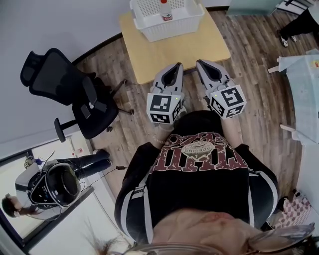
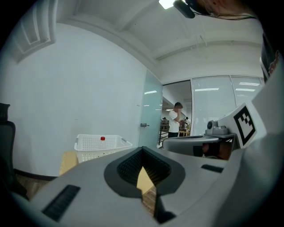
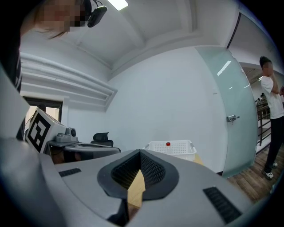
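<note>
Both the left hand-held gripper and the right hand-held gripper hang empty, jaws pressed together, well short of the white basket in which the red-capped bottle stands, so I judge this an approach whose next move calls for advancing and spreading them.

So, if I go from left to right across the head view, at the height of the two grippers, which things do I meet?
In order: black office chair → left gripper → right gripper → pale table at the right edge. The wooden table and white basket overlap the grippers, so they are left out.
</note>
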Available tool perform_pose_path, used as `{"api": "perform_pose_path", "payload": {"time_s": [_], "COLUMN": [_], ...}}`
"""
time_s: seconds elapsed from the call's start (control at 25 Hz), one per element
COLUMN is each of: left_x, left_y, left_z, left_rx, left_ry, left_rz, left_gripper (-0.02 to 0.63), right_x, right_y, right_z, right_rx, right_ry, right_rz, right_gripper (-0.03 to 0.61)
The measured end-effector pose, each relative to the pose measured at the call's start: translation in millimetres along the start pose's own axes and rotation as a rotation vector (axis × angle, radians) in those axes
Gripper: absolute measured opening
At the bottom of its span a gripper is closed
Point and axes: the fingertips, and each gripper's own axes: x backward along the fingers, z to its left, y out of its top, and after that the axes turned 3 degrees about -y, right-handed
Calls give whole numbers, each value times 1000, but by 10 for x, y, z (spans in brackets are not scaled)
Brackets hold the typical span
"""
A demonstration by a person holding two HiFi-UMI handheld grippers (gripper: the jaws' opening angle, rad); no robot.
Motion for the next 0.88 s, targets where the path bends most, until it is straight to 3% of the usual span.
{"api": "perform_pose_path", "payload": {"time_s": [0.44, 0.88], "left_x": [31, 58], "left_y": [20, 78], "left_z": [453, 609], "left_rx": [5, 5], "left_ry": [-26, -20], "left_rz": [-6, -8], "left_gripper": [48, 48], "right_x": [-419, -530], "right_y": [-40, 4], "right_z": [129, 158], "right_rx": [-9, -14], "right_ry": [-40, -58], "right_rz": [13, 9], "right_gripper": [17, 17]}}
